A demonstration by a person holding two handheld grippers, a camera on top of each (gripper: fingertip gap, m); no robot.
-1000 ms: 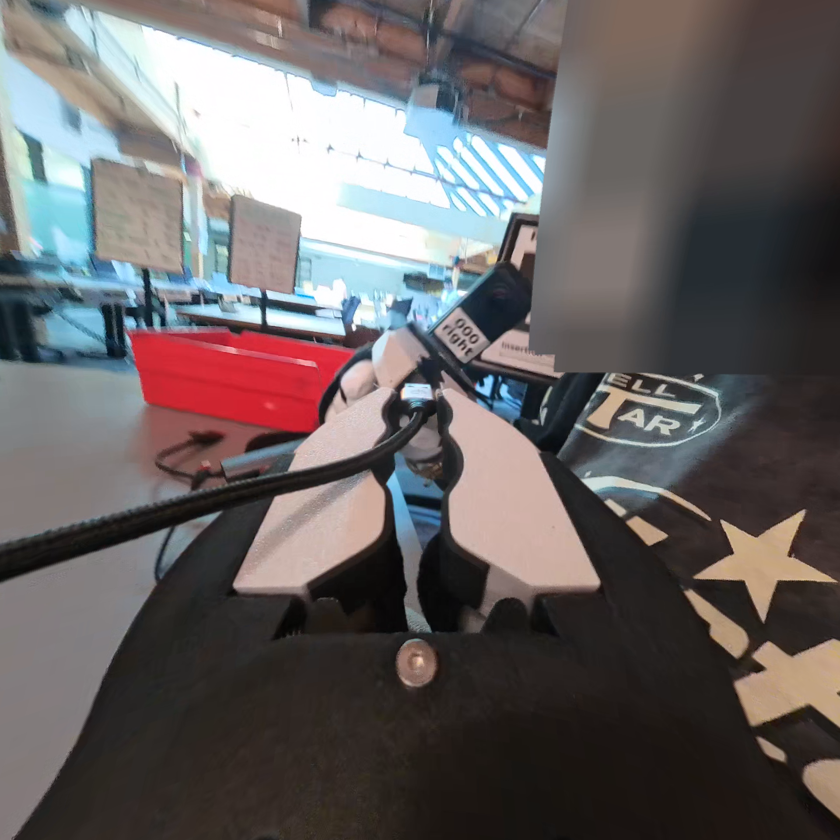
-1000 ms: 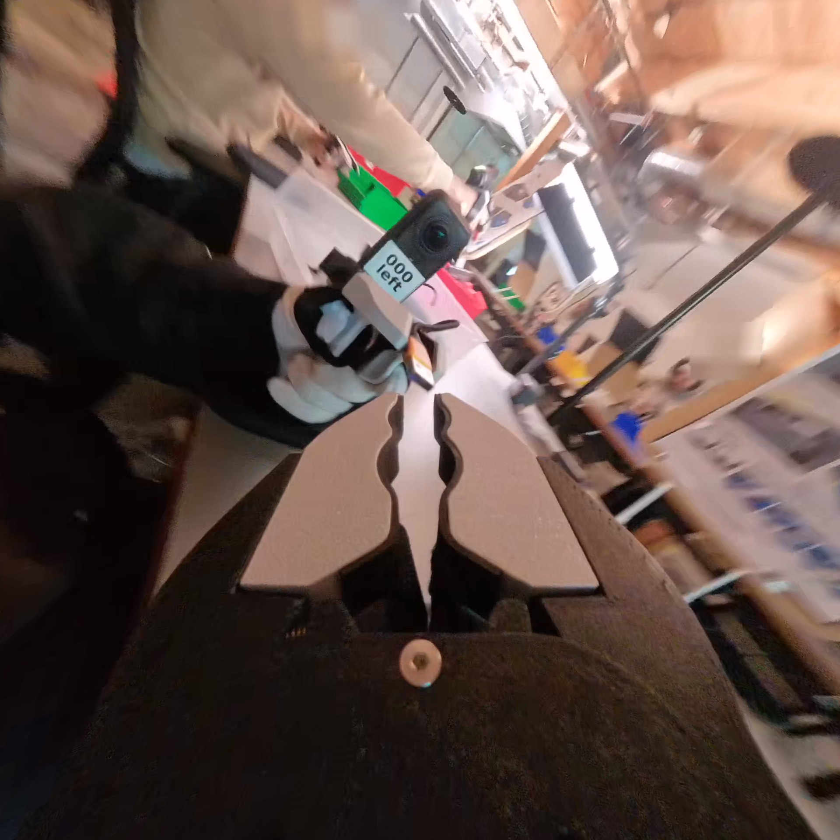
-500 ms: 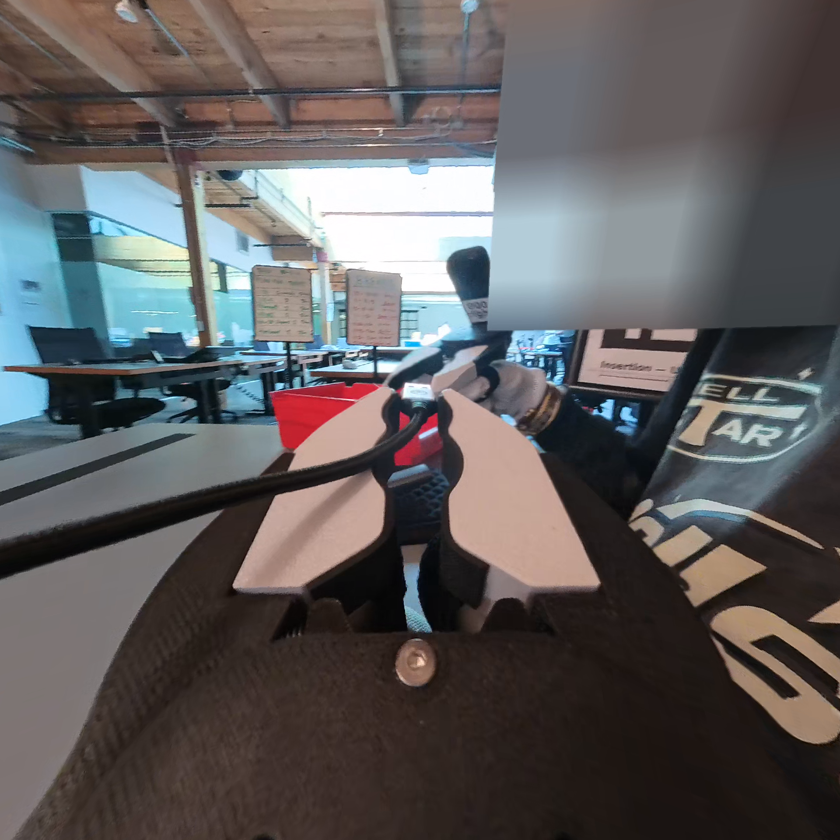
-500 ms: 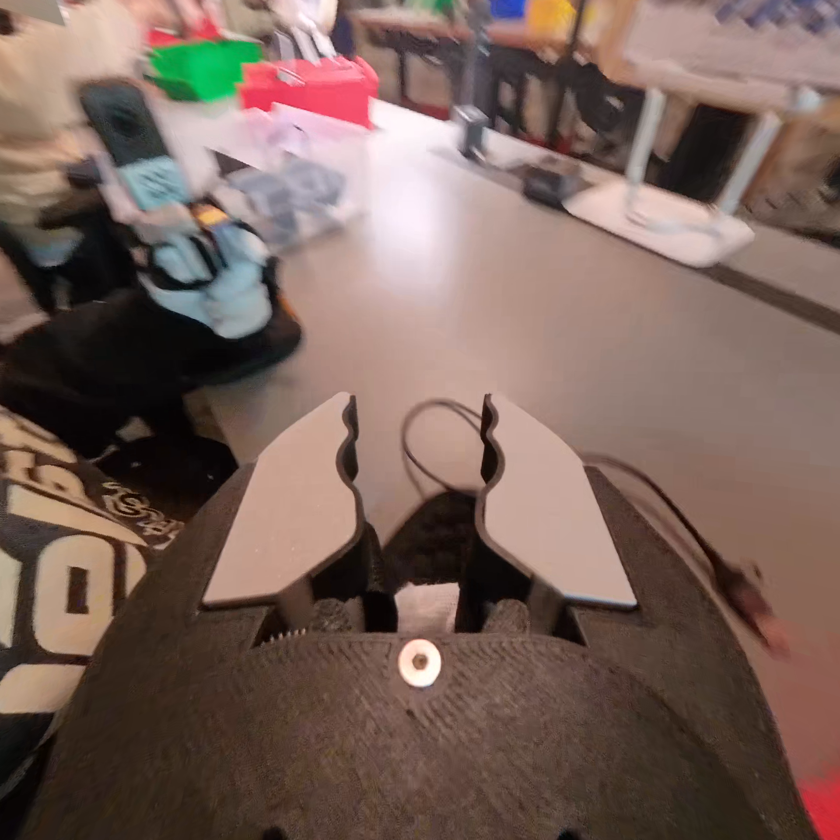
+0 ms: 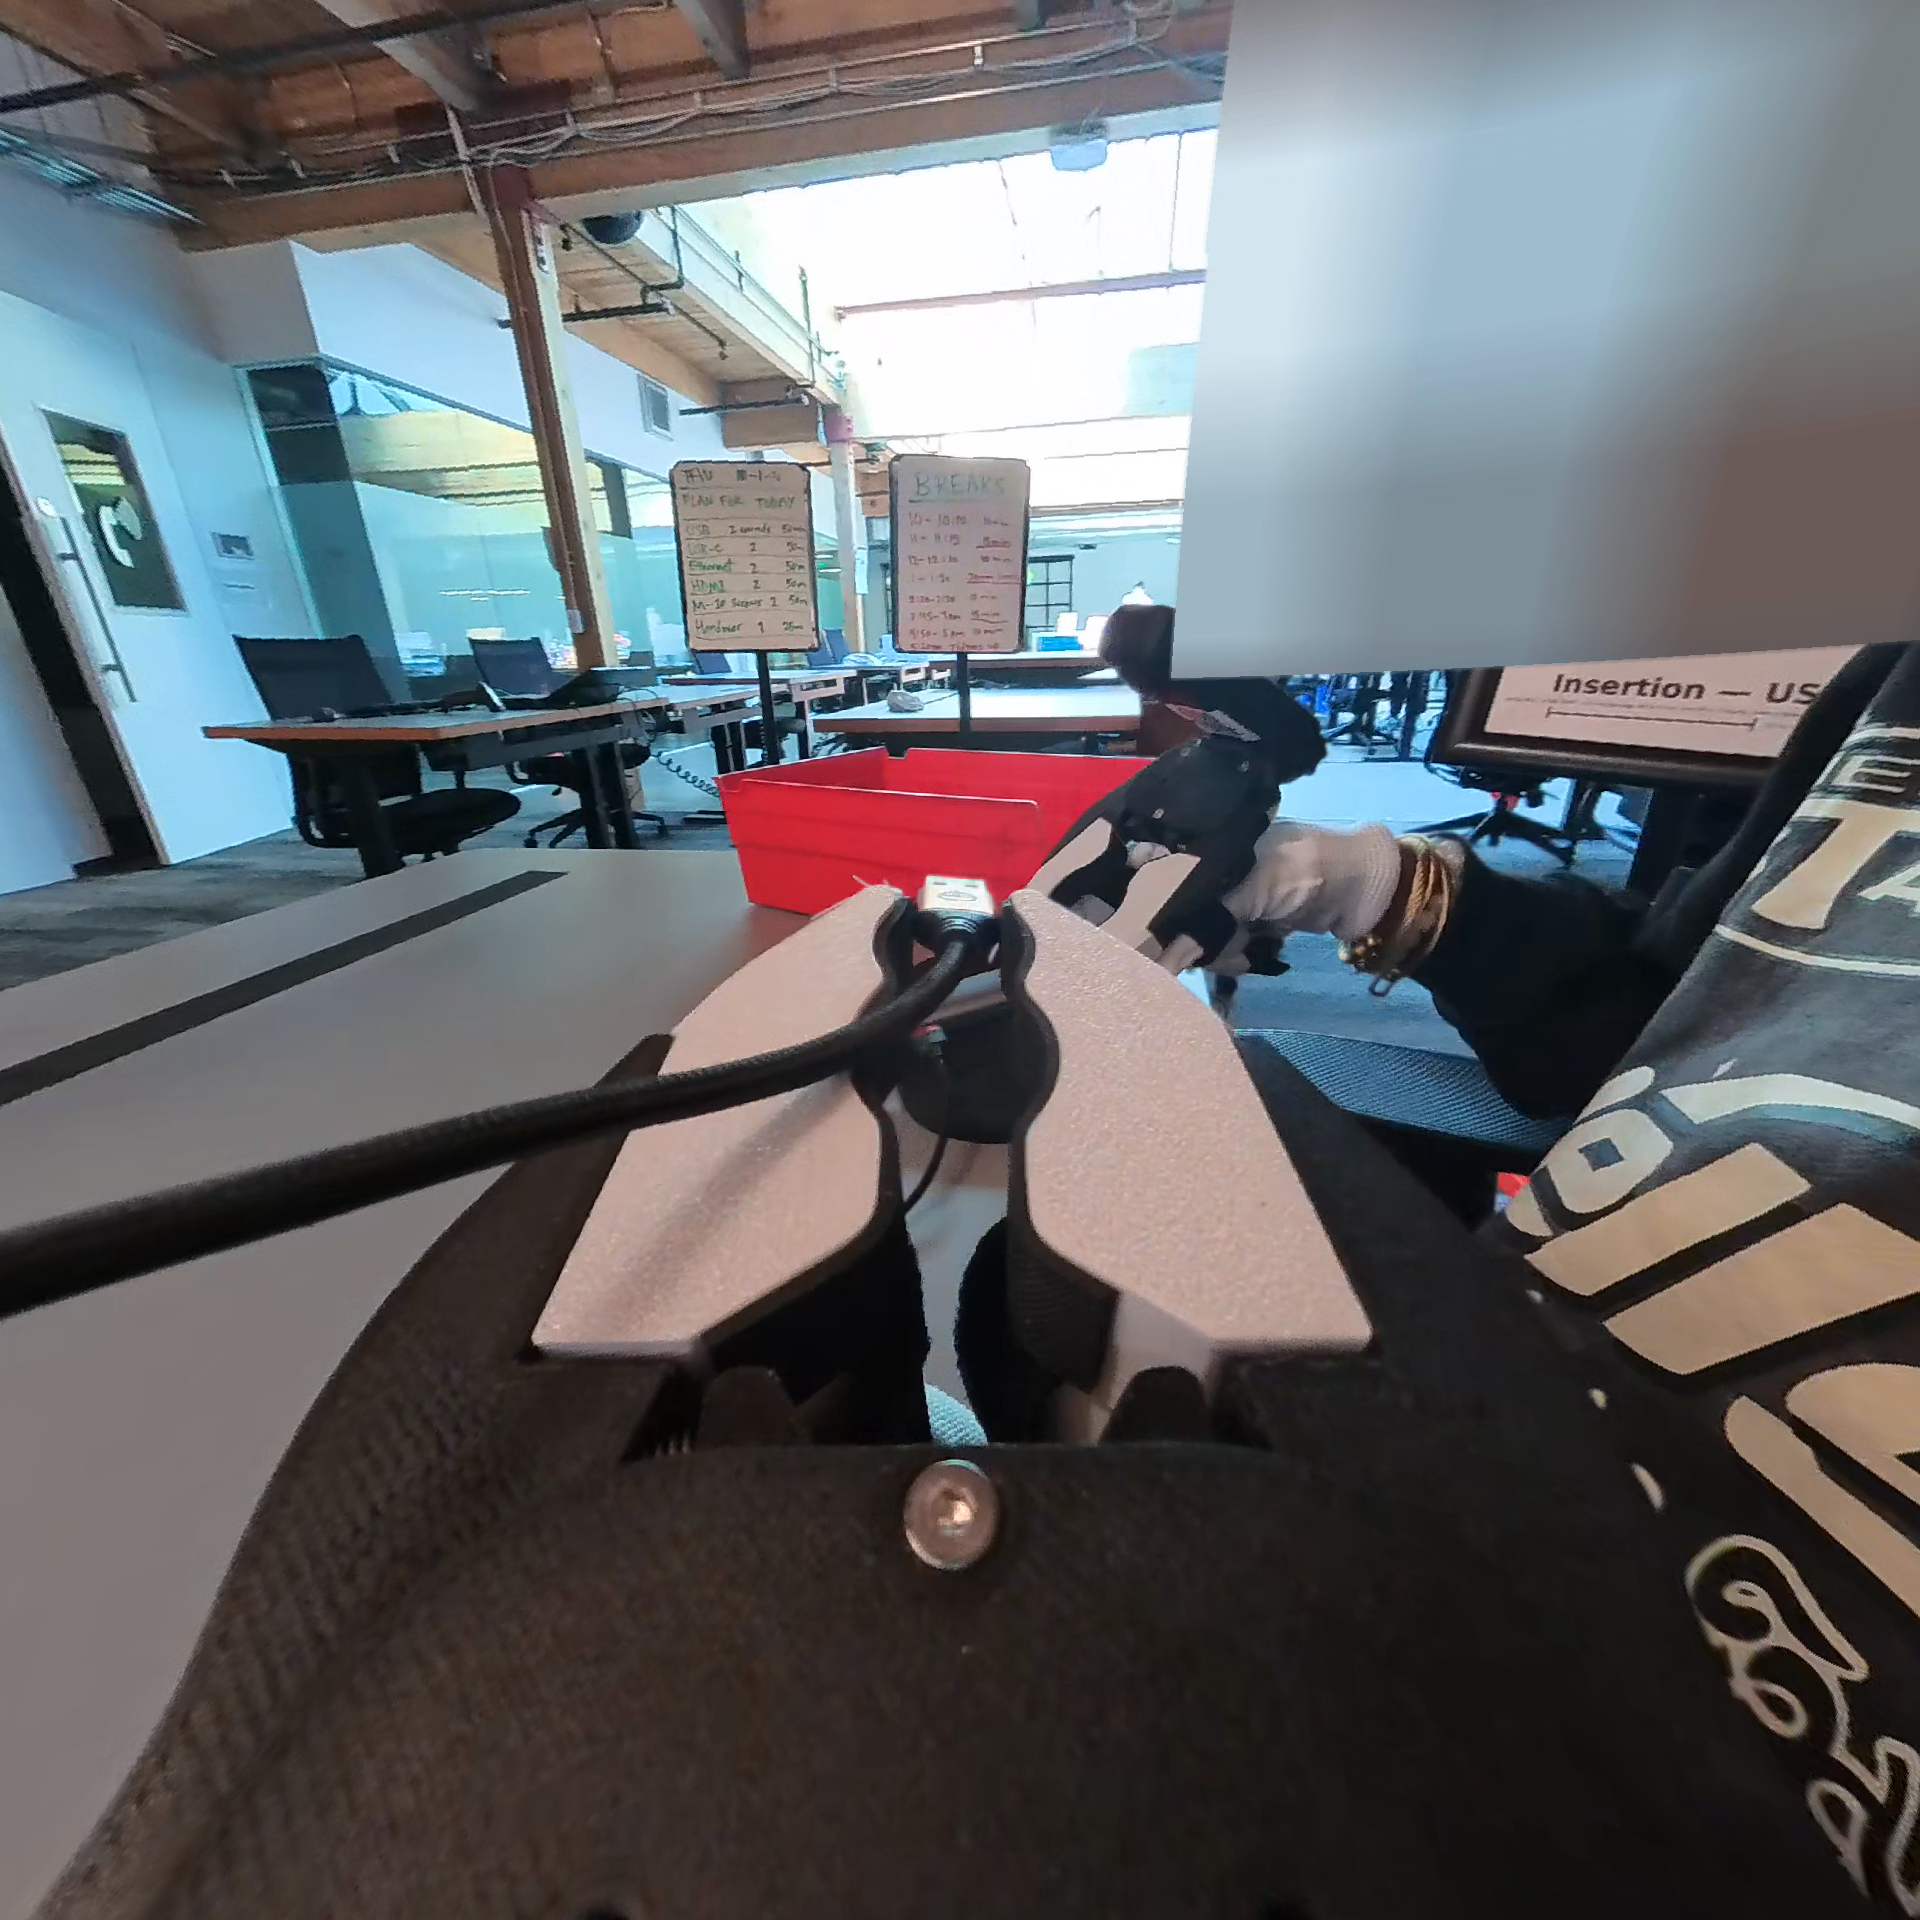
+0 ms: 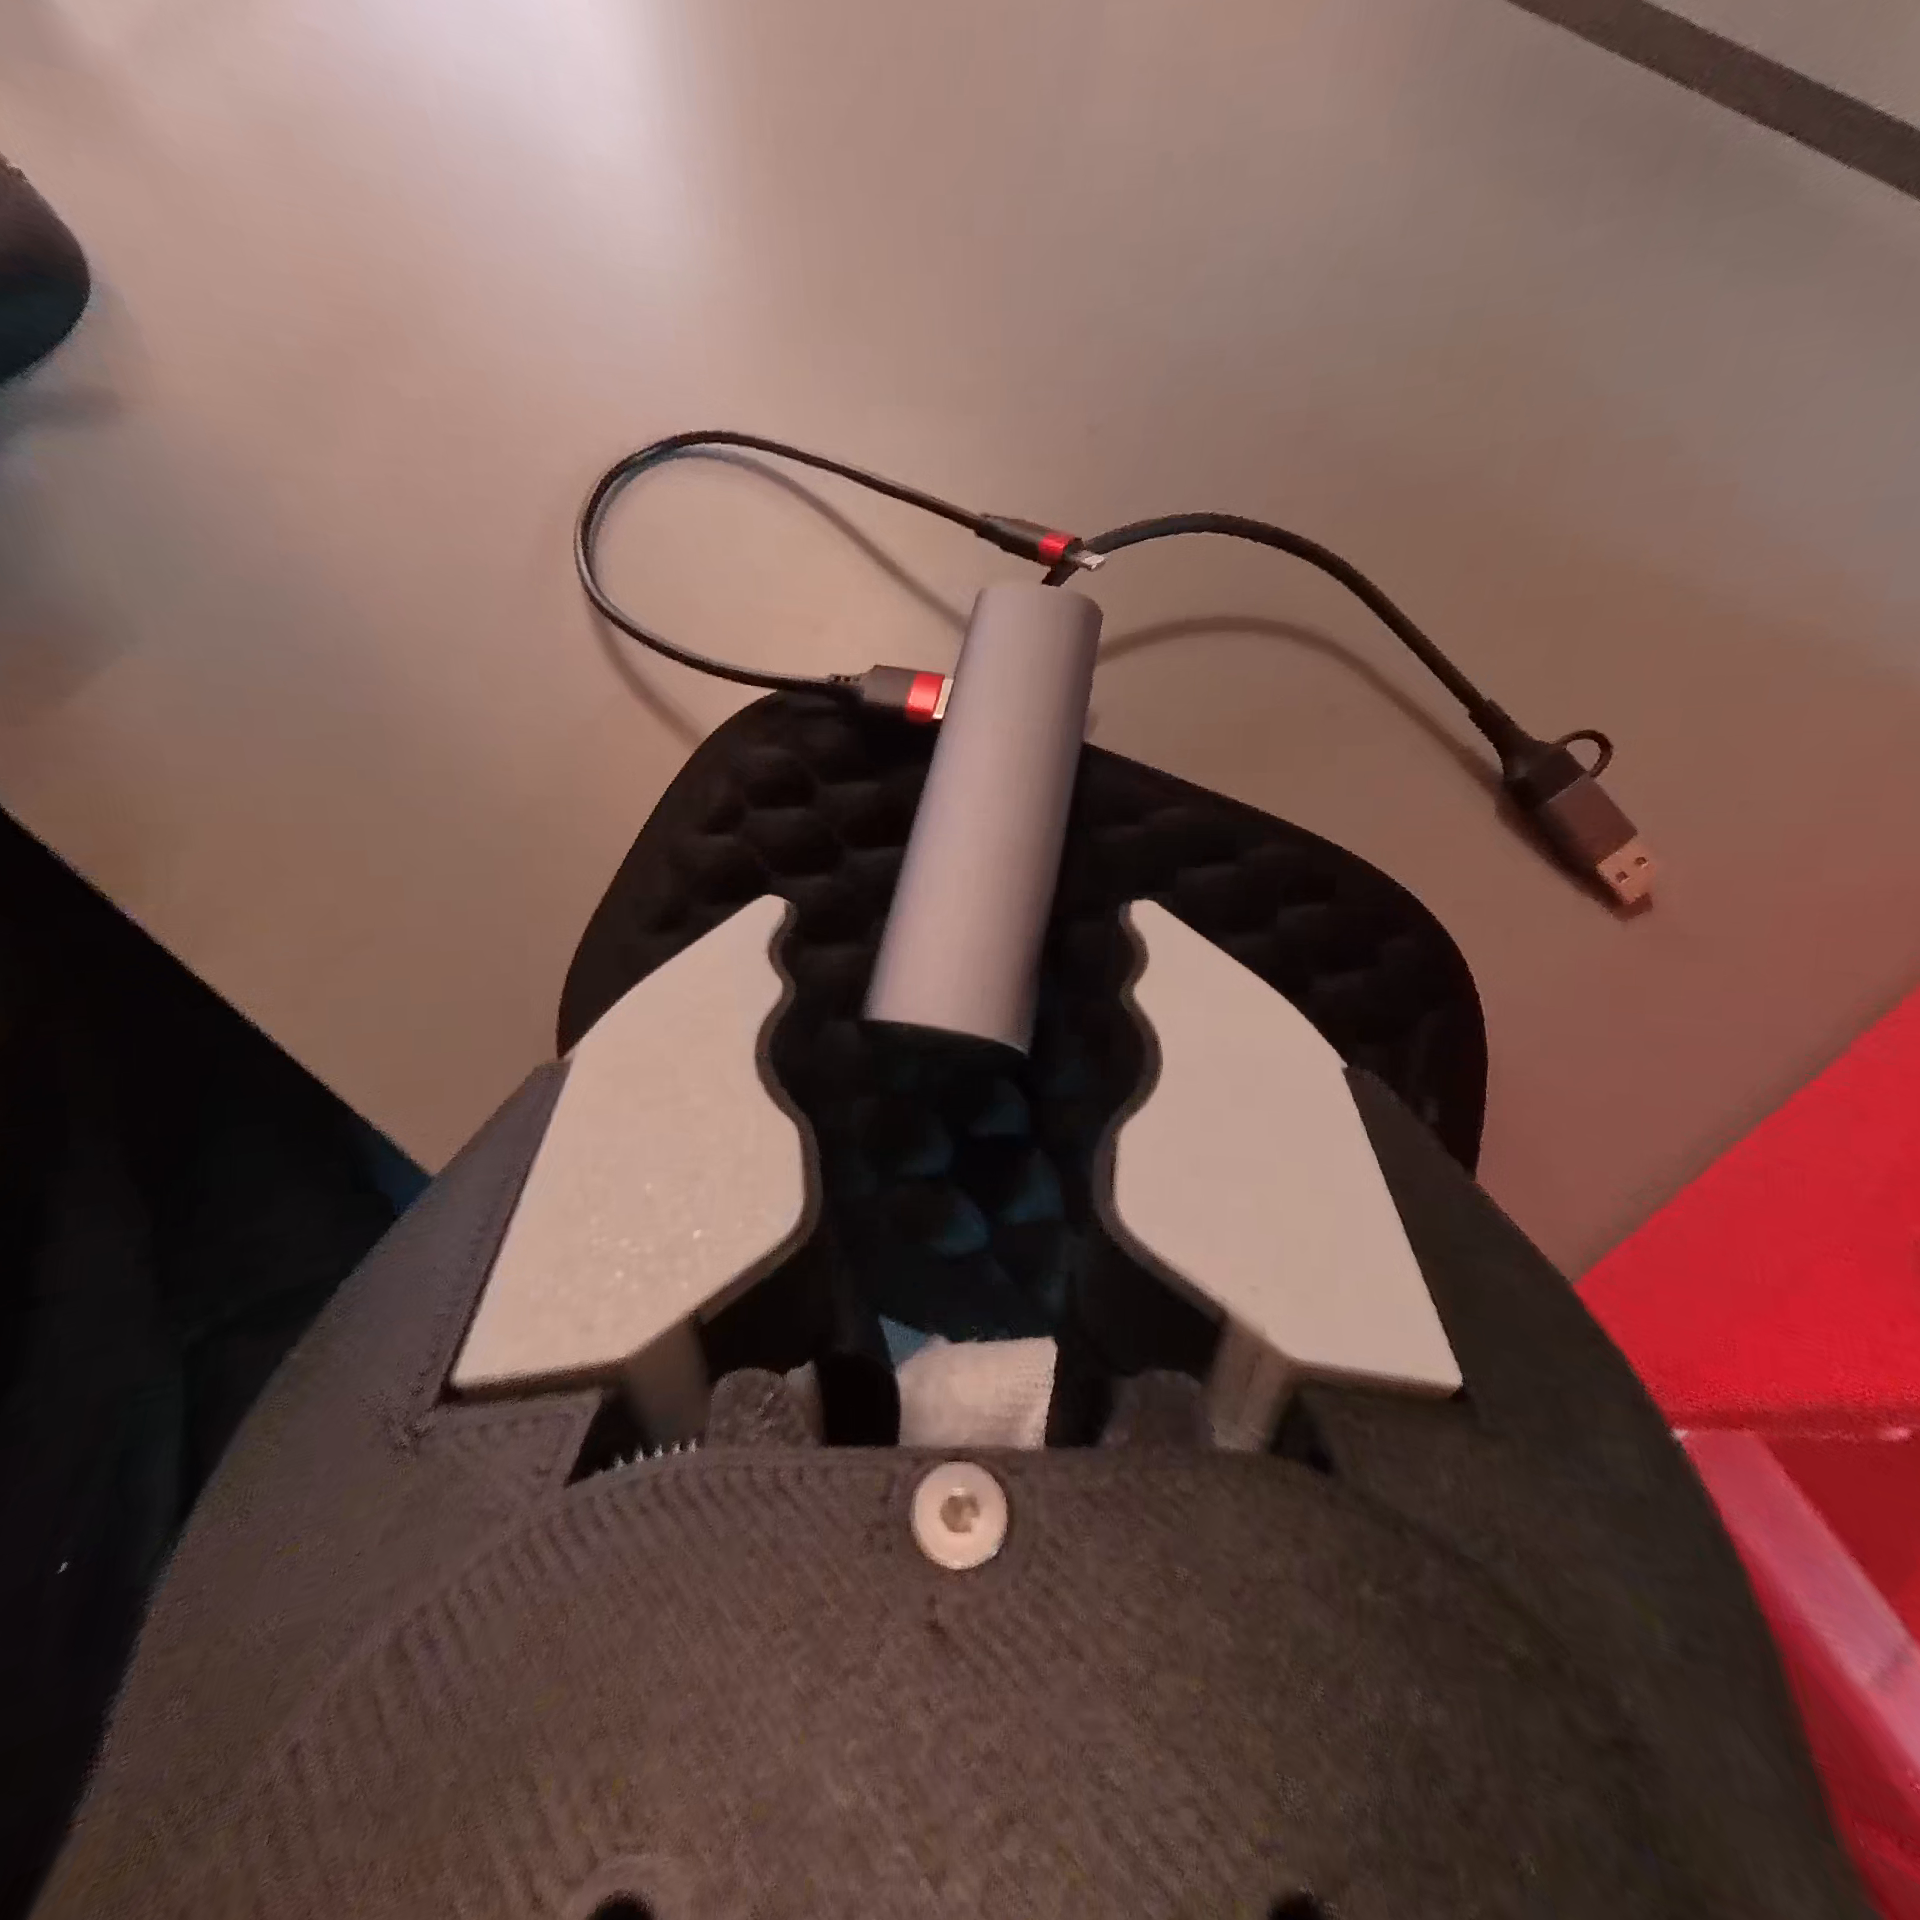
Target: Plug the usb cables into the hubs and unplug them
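Note:
My left gripper (image 5: 956, 914) is shut on the plug of a black braided USB cable (image 5: 468, 1138); the silver plug tip (image 5: 954, 894) sticks out past the fingertips and the cable trails off to the left. My right gripper (image 6: 956, 935) is open and points down at a grey USB hub (image 6: 997, 821), which lies on a black honeycomb pad (image 6: 1226, 862) with its near end between the fingertips, untouched. A thin cable with red-ringed plugs (image 6: 914, 694) is plugged into the hub's left side. The hub's own thick lead ends in a loose USB plug (image 6: 1605, 847) on the table.
A red bin (image 5: 883, 831) stands on the grey table (image 5: 364, 997) behind my left gripper; its red wall also shows at the right of the right wrist view (image 6: 1766, 1299). A person's gloved hand (image 5: 1247, 894) holds the other gripper. A person's dark printed shirt (image 5: 1714, 1143) fills the right. The gap from one gripper's tips to the other's is roughly 25 cm.
My right gripper has swung down from facing the room to over the hub and opened wide. My left gripper has stayed shut on the cable plug while levelling its view.

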